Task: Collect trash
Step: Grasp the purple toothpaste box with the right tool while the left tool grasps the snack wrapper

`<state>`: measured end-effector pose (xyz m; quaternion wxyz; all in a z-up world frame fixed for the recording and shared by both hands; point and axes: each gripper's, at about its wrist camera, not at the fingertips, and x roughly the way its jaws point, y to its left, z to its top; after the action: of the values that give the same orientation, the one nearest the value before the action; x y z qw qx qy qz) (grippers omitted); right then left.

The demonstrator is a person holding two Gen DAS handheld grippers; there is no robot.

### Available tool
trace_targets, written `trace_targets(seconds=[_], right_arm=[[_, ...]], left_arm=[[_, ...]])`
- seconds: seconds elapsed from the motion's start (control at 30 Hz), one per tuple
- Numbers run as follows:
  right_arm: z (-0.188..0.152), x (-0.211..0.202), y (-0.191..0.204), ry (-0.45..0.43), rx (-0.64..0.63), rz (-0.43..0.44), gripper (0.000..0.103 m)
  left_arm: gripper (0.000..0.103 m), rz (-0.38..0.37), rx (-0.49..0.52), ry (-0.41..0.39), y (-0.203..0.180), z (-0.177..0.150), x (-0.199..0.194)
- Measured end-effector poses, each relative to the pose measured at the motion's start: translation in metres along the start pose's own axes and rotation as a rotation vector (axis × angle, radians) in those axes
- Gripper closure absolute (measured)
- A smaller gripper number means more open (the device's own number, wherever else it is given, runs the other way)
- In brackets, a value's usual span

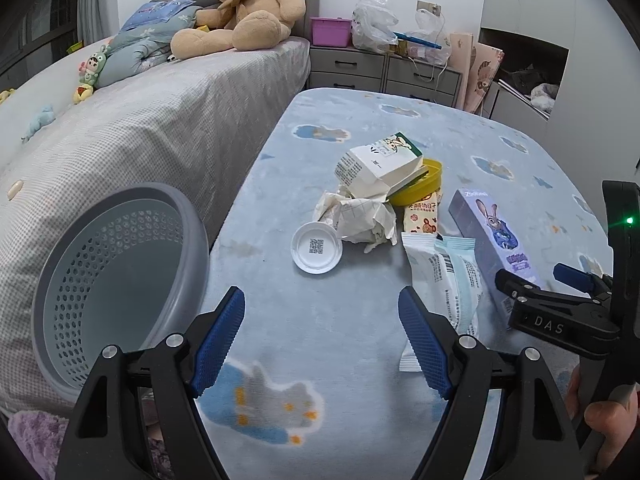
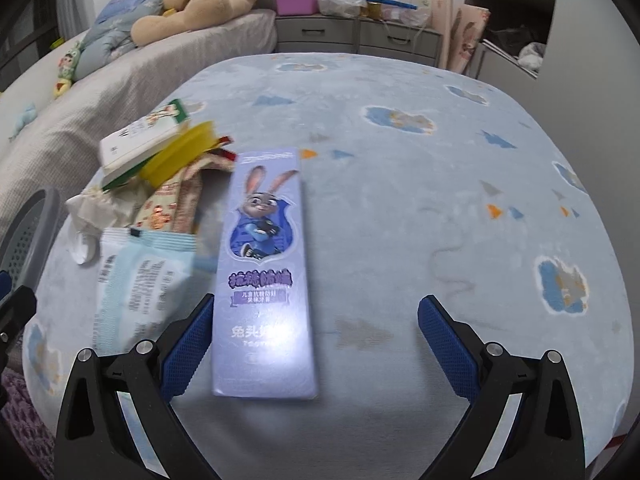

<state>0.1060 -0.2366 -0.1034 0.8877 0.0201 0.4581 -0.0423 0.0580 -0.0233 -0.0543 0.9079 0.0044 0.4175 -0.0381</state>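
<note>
1. I hold my right gripper [image 2: 316, 344] wide open and empty over the purple toothpaste box [image 2: 264, 272], which lies flat with its long side running away from me, near the front edge of the blue blanket-covered table [image 2: 440, 208].
2. The box sits off-centre between my jaws: its left side is just beside my left finger [image 2: 188, 344], while the right finger stands well apart from it.
3. To take it well, I judge I should shift a little toward the left so the box is centred, then come down and close across its narrow width (a flat carton will likely slip if pinched at one edge only).
4. My left gripper [image 1: 322, 340] is also wide open and empty, hovering over bare blanket, with the white round lid [image 1: 317, 249] ahead of it and the pale wipes packet [image 1: 448, 280] just to its right.
5. The grey perforated basket [image 1: 120, 280] waits at the table's left edge, beside the bed [image 1: 160, 128]; the remaining trash, milk carton [image 1: 380, 164], crumpled paper [image 1: 360, 216] and yellow lid [image 1: 420, 188], is heaped mid-table.
</note>
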Motion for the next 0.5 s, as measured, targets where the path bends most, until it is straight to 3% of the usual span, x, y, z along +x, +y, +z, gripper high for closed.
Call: trace_targets(seconds=[0.17,0.37,0.43,0.5], right_arm=[[0.004,0.001,-0.018,0.012,0.034,0.054,0.006],[0.023,0.012,-0.001,0.009,-0.101,0.076,0.008],[0.028,0.020,0.002,0.020,-0.125,0.071,0.011],[0.030,0.025,0.004,0.035,-0.124,0.084,0.023]], left_arm=[[0.027,-0.010,0.000,0.003,-0.006,0.002,0.002],[0.027,-0.022,0.003,0.010,-0.011,0.004,0.003],[0.027,-0.024,0.006,0.012,-0.012,0.004,0.003],[0.027,-0.025,0.006,0.016,-0.013,0.003,0.004]])
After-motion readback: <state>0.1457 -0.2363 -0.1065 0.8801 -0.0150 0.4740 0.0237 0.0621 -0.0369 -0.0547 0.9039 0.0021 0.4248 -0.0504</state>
